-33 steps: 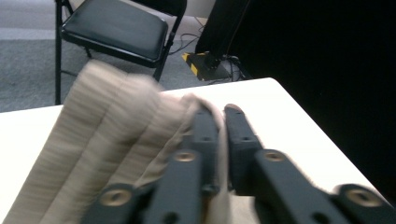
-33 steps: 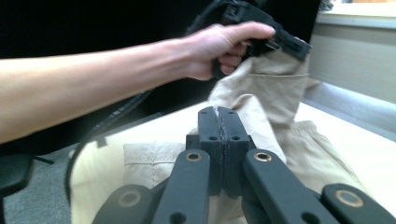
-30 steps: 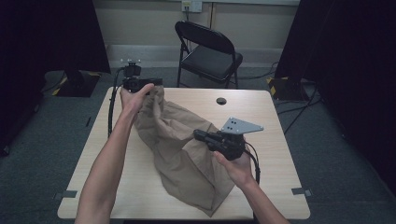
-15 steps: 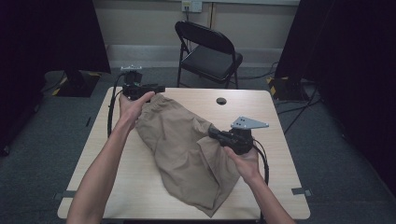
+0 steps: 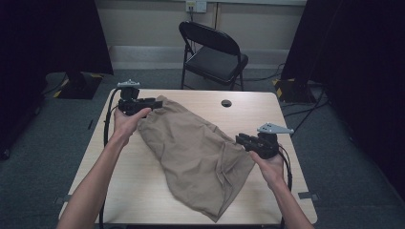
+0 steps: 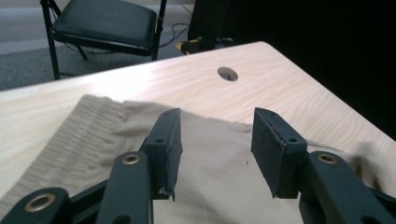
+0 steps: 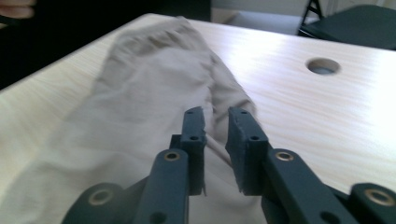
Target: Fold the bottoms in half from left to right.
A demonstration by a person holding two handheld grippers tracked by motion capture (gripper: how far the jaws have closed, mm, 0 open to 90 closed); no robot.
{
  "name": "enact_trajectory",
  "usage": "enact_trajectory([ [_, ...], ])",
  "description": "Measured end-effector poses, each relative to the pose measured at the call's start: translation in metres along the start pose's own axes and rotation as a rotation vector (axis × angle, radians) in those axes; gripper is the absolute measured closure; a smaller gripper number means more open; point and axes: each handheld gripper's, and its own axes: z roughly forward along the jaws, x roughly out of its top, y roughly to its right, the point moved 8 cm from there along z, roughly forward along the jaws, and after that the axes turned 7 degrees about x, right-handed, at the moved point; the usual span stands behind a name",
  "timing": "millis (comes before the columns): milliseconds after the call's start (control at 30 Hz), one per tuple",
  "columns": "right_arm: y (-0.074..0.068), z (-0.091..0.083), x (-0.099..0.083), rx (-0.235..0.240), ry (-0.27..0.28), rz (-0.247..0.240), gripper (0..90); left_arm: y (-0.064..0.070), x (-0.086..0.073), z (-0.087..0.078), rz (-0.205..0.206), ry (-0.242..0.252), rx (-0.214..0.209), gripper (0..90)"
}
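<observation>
A pair of tan trousers (image 5: pixel 196 152) lies spread diagonally across a pale wooden table (image 5: pixel 296 191), apparently laid out for smoothing or folding; its hem end hangs toward the near edge at about 6 o'clock, its gathered waistband (image 6: pixel 79 128) reaches toward 10 o'clock. The right gripper (image 5: pixel 244 140), at roughly 4 o'clock of the cloth, sits at the garment's right edge; in the right gripper view its jaws stand a narrow gap apart, with a ridge of fabric running toward that gap, though whether they pinch it cannot be told. Farther off, the left gripper (image 5: pixel 154 102) rests at the waistband corner, jaws plainly spread and empty over the cloth in the left gripper view; this looks like a release, or a pause before a fresh grasp. Beyond, a cable hole (image 5: pixel 226 103) marks the tabletop at 12 o'clock; a black folding chair (image 5: pixel 212 55) stands behind.
</observation>
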Motion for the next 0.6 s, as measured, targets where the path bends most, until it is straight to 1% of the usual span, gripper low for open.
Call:
enact_trajectory([
  [33, 0.001, 0.000, -0.002, -0.003, 0.001, 0.011, 73.3, 0.001, -0.003, 0.000, -0.004, 0.002, -0.005, 52.9],
  [67, 0.001, 0.001, -0.004, -0.005, -0.003, 0.012, 73.3, 0.002, -0.006, 0.001, -0.007, 0.000, -0.013, 52.9],
  [100, 0.000, 0.002, -0.006, 0.001, -0.010, 0.009, 73.1, 0.003, -0.010, 0.001, 0.001, -0.007, -0.017, 53.0],
  [133, -0.003, 0.003, -0.008, 0.011, -0.019, 0.007, 71.8, 0.006, -0.014, 0.002, 0.000, -0.007, -0.020, 53.3],
  [200, -0.007, 0.007, -0.013, 0.017, -0.048, -0.006, 69.7, 0.009, -0.026, 0.002, -0.004, -0.009, -0.040, 54.8],
  [233, -0.009, 0.010, -0.015, 0.021, -0.061, -0.009, 68.0, 0.011, -0.033, 0.003, -0.002, -0.016, -0.040, 55.7],
  [300, -0.010, 0.017, -0.019, 0.021, -0.083, -0.011, 63.3, 0.013, -0.049, 0.006, 0.010, -0.045, -0.047, 59.5],
  [367, -0.011, 0.026, -0.022, 0.029, -0.104, -0.030, 63.1, 0.013, -0.063, 0.010, 0.010, -0.068, -0.052, 63.7],
  [400, -0.010, 0.030, -0.022, 0.033, -0.109, -0.030, 62.1, 0.013, -0.071, 0.013, 0.009, -0.081, -0.053, 66.1],
  [433, -0.008, 0.034, -0.022, 0.034, -0.112, -0.023, 60.5, 0.013, -0.079, 0.017, 0.008, -0.098, -0.056, 67.7],
  [500, -0.004, 0.043, -0.022, 0.039, -0.118, -0.011, 58.2, 0.014, -0.095, 0.024, 0.027, -0.139, -0.057, 72.6],
  [533, -0.002, 0.048, -0.022, 0.033, -0.121, -0.007, 57.3, 0.014, -0.101, 0.027, 0.025, -0.150, -0.063, 73.9],
  [600, 0.000, 0.057, -0.023, 0.037, -0.135, 0.002, 56.3, 0.011, -0.113, 0.033, 0.015, -0.169, -0.054, 76.0],
])
